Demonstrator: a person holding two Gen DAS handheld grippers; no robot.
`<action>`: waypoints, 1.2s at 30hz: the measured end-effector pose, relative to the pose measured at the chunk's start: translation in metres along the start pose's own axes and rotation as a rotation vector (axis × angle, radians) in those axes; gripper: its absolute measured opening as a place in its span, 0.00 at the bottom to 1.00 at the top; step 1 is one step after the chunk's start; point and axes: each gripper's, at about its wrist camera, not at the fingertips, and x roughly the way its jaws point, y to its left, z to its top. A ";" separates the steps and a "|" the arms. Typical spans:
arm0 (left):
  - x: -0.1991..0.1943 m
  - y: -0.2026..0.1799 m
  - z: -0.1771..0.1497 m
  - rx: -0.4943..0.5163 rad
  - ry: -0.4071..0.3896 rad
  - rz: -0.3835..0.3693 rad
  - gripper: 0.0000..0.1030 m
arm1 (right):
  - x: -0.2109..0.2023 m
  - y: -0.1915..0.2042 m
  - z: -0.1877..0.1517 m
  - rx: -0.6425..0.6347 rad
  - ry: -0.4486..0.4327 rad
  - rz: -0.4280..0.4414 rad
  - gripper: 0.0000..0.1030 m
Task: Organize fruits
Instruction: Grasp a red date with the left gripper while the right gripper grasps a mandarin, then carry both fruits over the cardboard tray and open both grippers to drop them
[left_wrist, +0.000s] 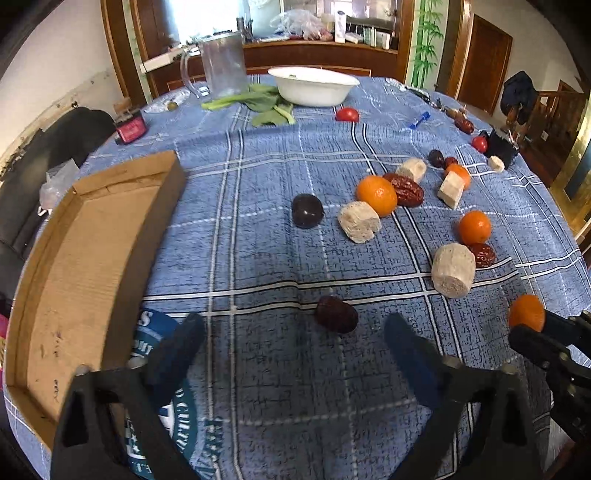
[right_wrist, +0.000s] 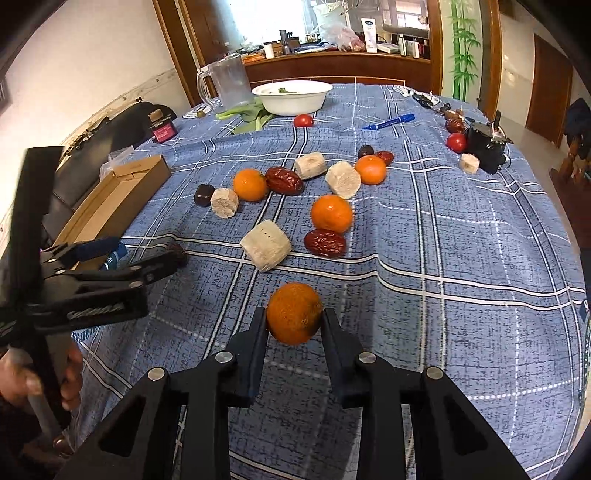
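Between the black fingers of the right gripper (right_wrist: 294, 319) sits a round orange mandarin (right_wrist: 294, 313), pinched on both sides and lifted a little off the blue plaid tablecloth (right_wrist: 461, 236) that covers the surface. Just beyond that mandarin lie a pale cut cylinder of root vegetable (right_wrist: 266, 244) and a wrinkled dark red date (right_wrist: 325, 242), with a second orange mandarin (right_wrist: 331, 213) touching the far side of the date. Farther back from the held mandarin, more mandarins, dates, pale chunks and a dark purple plum (right_wrist: 204, 194) lie scattered in a loose band.

Left of the held mandarin, the left gripper (left_wrist: 295, 332) hovers low over the cloth with its fingers spread wide apart and nothing between them; a single dark wrinkled date (left_wrist: 336, 314) lies on the cloth just ahead of the gap. Left of that gripper stands a shallow brown cardboard tray (left_wrist: 110, 236), bare inside.

Well beyond the held mandarin, at the far end of the surface, stand a white round basin (right_wrist: 291, 96), a clear plastic jug with a handle (right_wrist: 227, 81) and some green leafy stalks (right_wrist: 245, 112). A small red tomato (right_wrist: 303, 120) and a blue marker pen (right_wrist: 389, 122) lie near the basin.
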 end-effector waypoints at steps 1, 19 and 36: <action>0.005 -0.001 0.002 0.002 0.014 -0.005 0.70 | -0.001 -0.001 0.000 -0.004 -0.003 0.001 0.31; -0.032 0.026 -0.017 -0.138 0.003 -0.155 0.26 | -0.012 0.013 0.000 -0.070 -0.038 0.025 0.31; -0.077 0.152 -0.042 -0.325 -0.079 -0.051 0.26 | 0.021 0.134 0.044 -0.218 -0.017 0.180 0.31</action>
